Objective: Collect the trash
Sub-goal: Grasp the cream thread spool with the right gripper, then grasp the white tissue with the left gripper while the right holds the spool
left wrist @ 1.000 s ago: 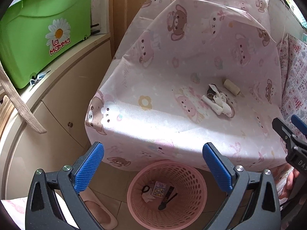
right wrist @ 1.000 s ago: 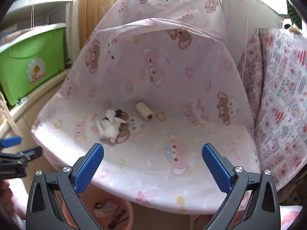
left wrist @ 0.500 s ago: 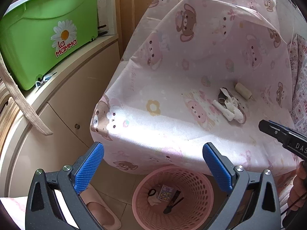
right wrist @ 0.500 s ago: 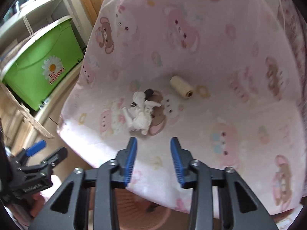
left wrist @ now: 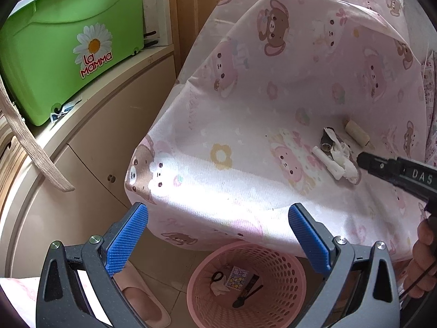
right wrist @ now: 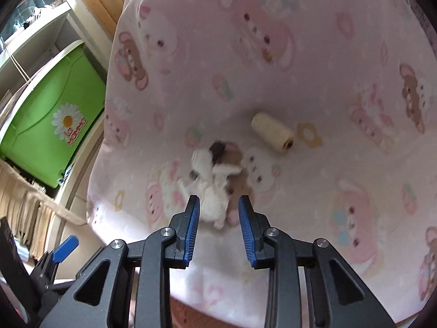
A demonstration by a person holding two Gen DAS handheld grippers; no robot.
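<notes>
A crumpled white tissue wad (right wrist: 211, 191) with a dark scrap (right wrist: 217, 147) lies on the pink bear-print sheet (right wrist: 300, 54). A cream thread spool (right wrist: 271, 131) rests just beyond it. My right gripper (right wrist: 218, 205) points down at the wad. Its jaws are closing, and the near end of the wad sits between the blue fingertips without being pressed. In the left wrist view the right gripper's tip (left wrist: 360, 160) reaches the tissue (left wrist: 341, 161) from the right. My left gripper (left wrist: 218, 232) hangs wide open and empty above the pink basket (left wrist: 289, 254), which holds a few bits of trash.
A green lidded bin (left wrist: 68, 41) stands on a beige cabinet (left wrist: 95, 150) to the left of the sheet-covered seat. A pink slipper (left wrist: 142, 300) lies on the floor beside the basket. Patterned fabric (left wrist: 431, 95) borders the seat's right side.
My right gripper went from wide open to narrow. It has moved in and down onto the tissue wad, rolling as it went. The left gripper has hardly moved.
</notes>
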